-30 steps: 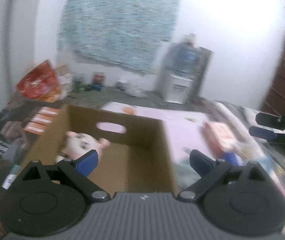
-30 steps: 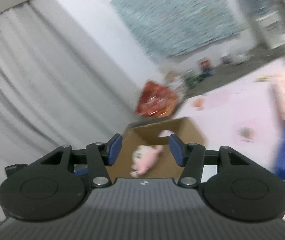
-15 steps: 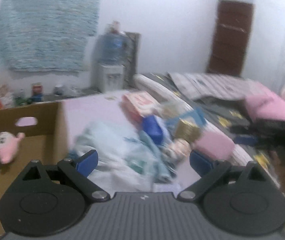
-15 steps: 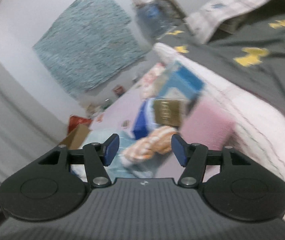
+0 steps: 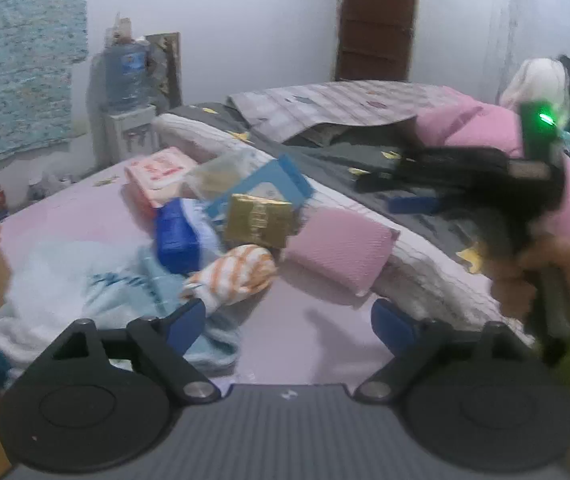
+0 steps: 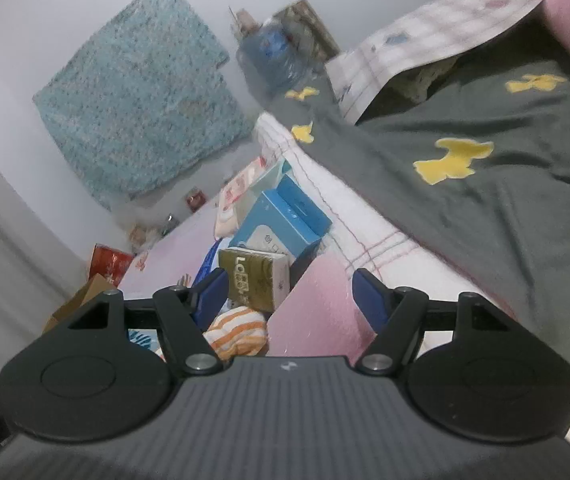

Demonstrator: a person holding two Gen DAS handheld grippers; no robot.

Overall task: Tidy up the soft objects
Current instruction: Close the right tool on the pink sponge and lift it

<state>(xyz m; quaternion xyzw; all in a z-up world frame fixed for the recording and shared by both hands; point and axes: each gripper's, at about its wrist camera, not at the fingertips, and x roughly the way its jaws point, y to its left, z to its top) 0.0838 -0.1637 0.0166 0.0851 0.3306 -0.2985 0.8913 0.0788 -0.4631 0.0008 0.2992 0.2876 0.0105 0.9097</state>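
Pink cushion [image 6: 317,312] seemingly between wide-spread, empty right hand-held gripper [image 6: 291,290] jaws; left hand-held gripper [image 5: 289,320] likewise agape.

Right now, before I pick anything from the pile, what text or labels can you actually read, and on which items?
"LO...": gold packet, large letters in the right wrist view; the rest is unreadable.
Red and white pack: red print, too blurred to read.
Blue box: small symbols only, too small to read.
Dark blue pack: blurred.
Water bottle: label blurred.
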